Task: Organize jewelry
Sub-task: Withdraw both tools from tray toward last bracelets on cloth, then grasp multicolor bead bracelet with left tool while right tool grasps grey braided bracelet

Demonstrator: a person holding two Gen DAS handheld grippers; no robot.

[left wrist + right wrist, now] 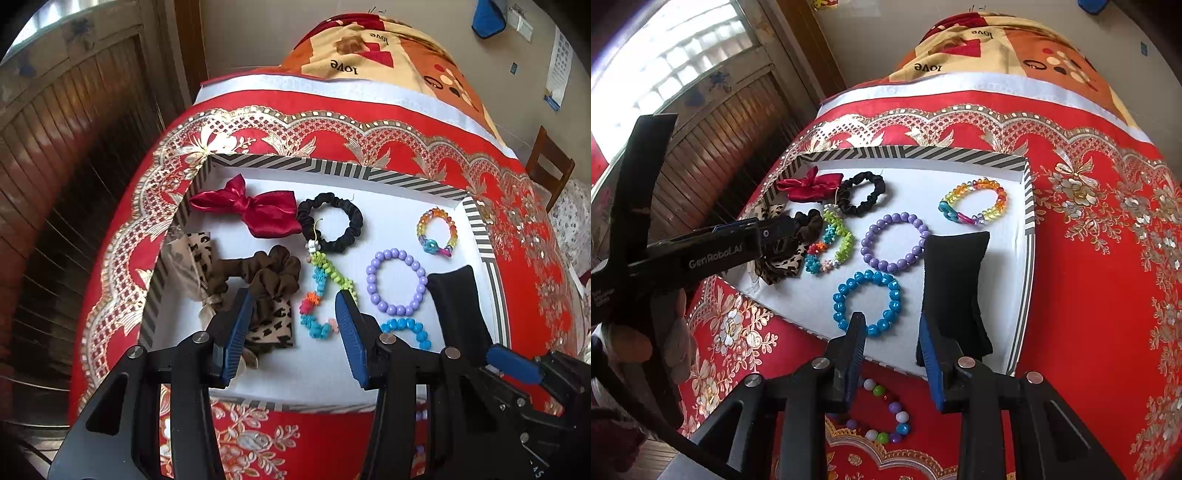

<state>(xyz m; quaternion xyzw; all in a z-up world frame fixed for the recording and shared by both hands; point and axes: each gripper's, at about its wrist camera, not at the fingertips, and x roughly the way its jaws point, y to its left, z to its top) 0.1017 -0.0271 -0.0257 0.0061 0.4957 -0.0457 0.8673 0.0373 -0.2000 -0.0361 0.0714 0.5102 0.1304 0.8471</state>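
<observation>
"GenRoboLAI" on left gripper [790,225]

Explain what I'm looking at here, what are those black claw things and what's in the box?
They are not a robot: a person holds one hand-held gripper in each hand, each with a camera looking along its fingers. One picture is the left hand-held gripper, the other the right hand-held gripper. Both stand open and hold nothing. Below is a striped-rim tray on a red tablecloth, holding scrunchies, a red bow, a purple bead bracelet, a blue bead bracelet and a black cushion. One multicoloured bead bracelet lies outside.
</observation>
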